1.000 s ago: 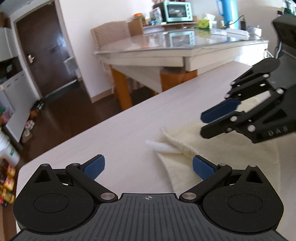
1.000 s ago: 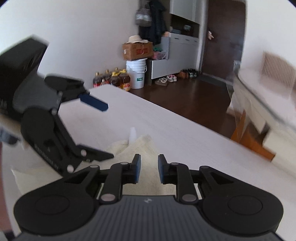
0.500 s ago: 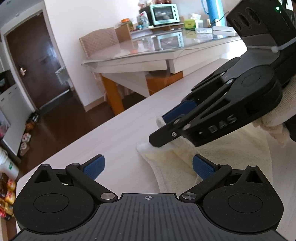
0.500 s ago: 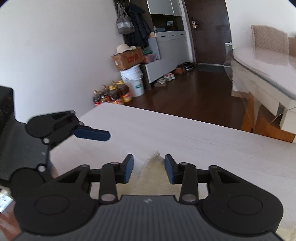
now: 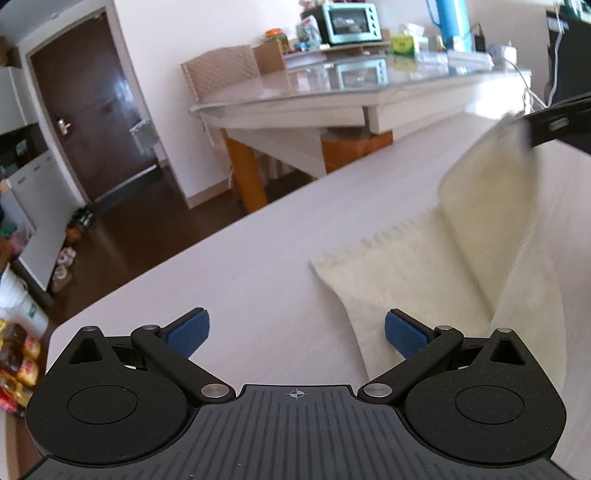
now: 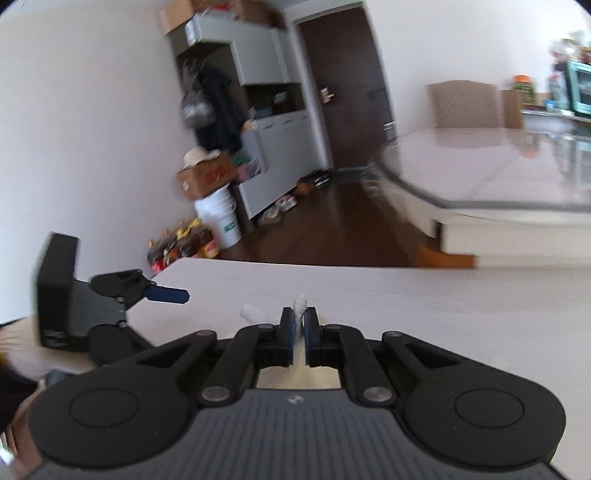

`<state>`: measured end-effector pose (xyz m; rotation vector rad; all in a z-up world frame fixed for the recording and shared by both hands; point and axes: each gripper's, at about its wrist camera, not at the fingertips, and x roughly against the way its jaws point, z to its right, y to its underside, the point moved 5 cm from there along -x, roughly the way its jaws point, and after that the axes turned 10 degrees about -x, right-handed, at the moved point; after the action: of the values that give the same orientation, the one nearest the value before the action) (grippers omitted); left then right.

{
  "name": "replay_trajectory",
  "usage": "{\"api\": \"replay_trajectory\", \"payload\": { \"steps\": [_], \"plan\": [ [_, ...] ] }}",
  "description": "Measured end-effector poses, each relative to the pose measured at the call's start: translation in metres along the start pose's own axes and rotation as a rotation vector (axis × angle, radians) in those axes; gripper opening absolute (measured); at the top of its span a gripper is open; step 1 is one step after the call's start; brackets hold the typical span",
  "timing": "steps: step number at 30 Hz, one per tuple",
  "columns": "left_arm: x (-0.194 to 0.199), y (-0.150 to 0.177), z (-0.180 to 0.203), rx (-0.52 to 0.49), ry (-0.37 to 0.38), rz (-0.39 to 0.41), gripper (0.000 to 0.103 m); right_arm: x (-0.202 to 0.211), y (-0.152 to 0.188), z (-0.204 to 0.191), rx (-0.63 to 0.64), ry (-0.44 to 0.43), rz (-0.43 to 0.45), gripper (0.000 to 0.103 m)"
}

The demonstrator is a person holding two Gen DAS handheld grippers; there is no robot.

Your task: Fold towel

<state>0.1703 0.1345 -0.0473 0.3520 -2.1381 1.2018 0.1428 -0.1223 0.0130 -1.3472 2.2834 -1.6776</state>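
A cream towel [image 5: 436, 273] lies on the pale wooden table [image 5: 240, 266] at the right of the left wrist view. One corner is lifted up and to the right, where my right gripper [image 5: 532, 129] pinches it at the frame's edge. In the right wrist view my right gripper [image 6: 299, 325] is shut on that towel corner [image 6: 300, 306], which pokes up between the pads. My left gripper [image 5: 297, 332] hovers open over the table, its right pad [image 5: 402, 334] over the towel's near edge, nothing between its fingers. It also shows at the left in the right wrist view as the left gripper [image 6: 162, 293].
A glass-topped dining table [image 5: 332, 99] with a toaster oven [image 5: 351, 18] and a chair [image 5: 221, 70] stands beyond the work table. The table's left edge [image 5: 147, 273] drops to a dark floor. Bottles [image 6: 181, 247], a white bucket [image 6: 219, 218] and a cabinet [image 6: 273, 136] line the far wall.
My right gripper closed on the towel's corner and carried it up and away to the right, peeling that layer off. My left gripper stayed in place and open.
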Motion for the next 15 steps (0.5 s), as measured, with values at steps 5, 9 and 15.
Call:
{"api": "replay_trajectory", "payload": {
  "steps": [5, 9, 15],
  "plan": [
    [0.005, 0.007, 0.006, -0.03, -0.016, -0.014, 0.103, 0.056, 0.039, 0.022, -0.126, 0.047, 0.013, 0.006],
    [0.014, 0.01, 0.013, -0.043, -0.025, -0.019, 0.103, 0.085, 0.071, 0.04, -0.206, 0.091, -0.017, 0.006],
    [0.027, 0.011, 0.026, -0.042, -0.029, -0.014, 0.103, 0.099, 0.091, 0.05, -0.26, 0.091, -0.07, 0.006]
  ]
}}
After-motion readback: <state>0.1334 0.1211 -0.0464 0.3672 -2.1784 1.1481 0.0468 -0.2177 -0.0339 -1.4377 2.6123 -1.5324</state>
